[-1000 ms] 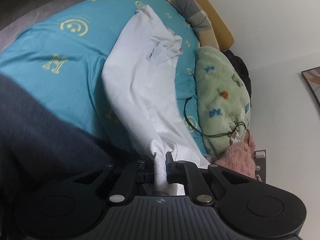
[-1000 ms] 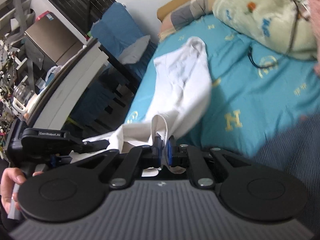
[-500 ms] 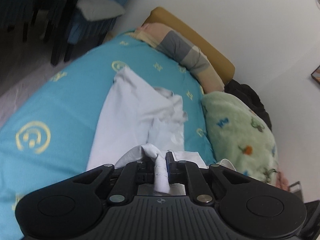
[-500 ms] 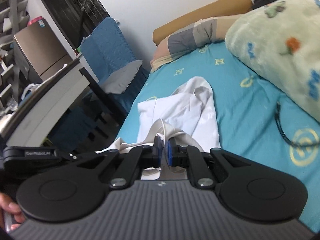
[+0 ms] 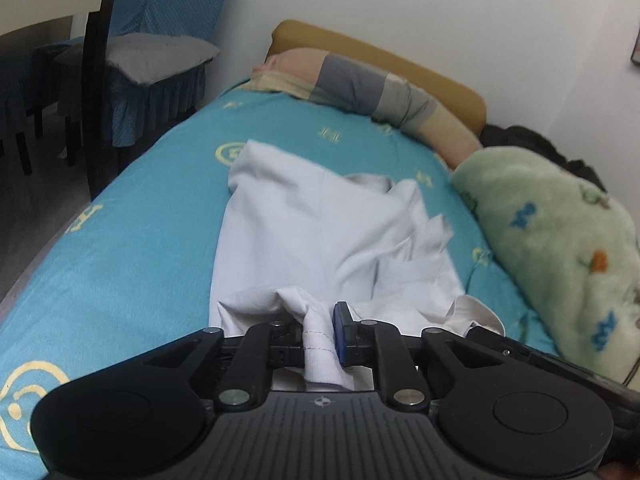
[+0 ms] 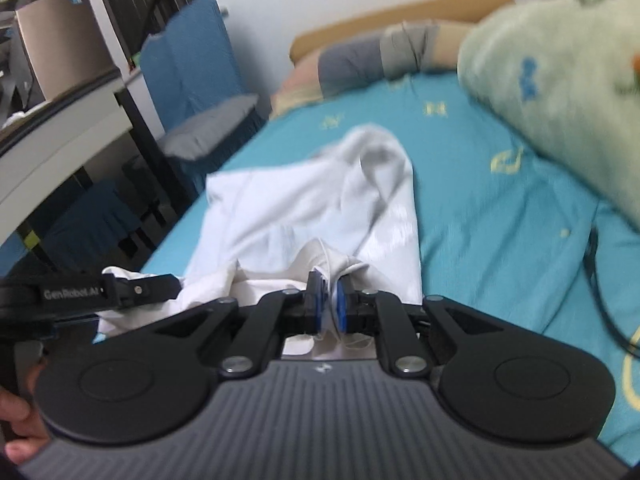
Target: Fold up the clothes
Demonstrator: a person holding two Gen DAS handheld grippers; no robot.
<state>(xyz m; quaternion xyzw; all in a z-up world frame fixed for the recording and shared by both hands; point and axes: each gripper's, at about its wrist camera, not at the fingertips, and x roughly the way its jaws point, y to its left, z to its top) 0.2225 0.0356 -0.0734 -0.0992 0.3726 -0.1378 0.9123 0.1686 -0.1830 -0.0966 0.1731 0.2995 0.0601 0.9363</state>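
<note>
A white garment (image 5: 320, 232) lies stretched along the teal bed sheet (image 5: 132, 248), its far end crumpled near the pillows. My left gripper (image 5: 320, 332) is shut on a bunched hem of the garment at its near end. My right gripper (image 6: 326, 306) is shut on another bunch of the same garment (image 6: 312, 200), with its blue pads (image 6: 314, 304) pressed on the cloth. The left gripper also shows at the left in the right wrist view (image 6: 120, 290), close beside the right one.
A green fleece blanket (image 5: 560, 248) lies on the right of the bed. A grey and beige pillow (image 5: 368, 84) rests against the tan headboard (image 5: 380, 56). A blue-covered chair (image 5: 152, 60) and a desk (image 6: 52, 120) stand left of the bed. A black cable (image 6: 596, 264) lies on the sheet.
Both grippers have swung with the held garment towards the head of the bed and lowered. The garment now lies flatter along the sheet, with the two grippers close together.
</note>
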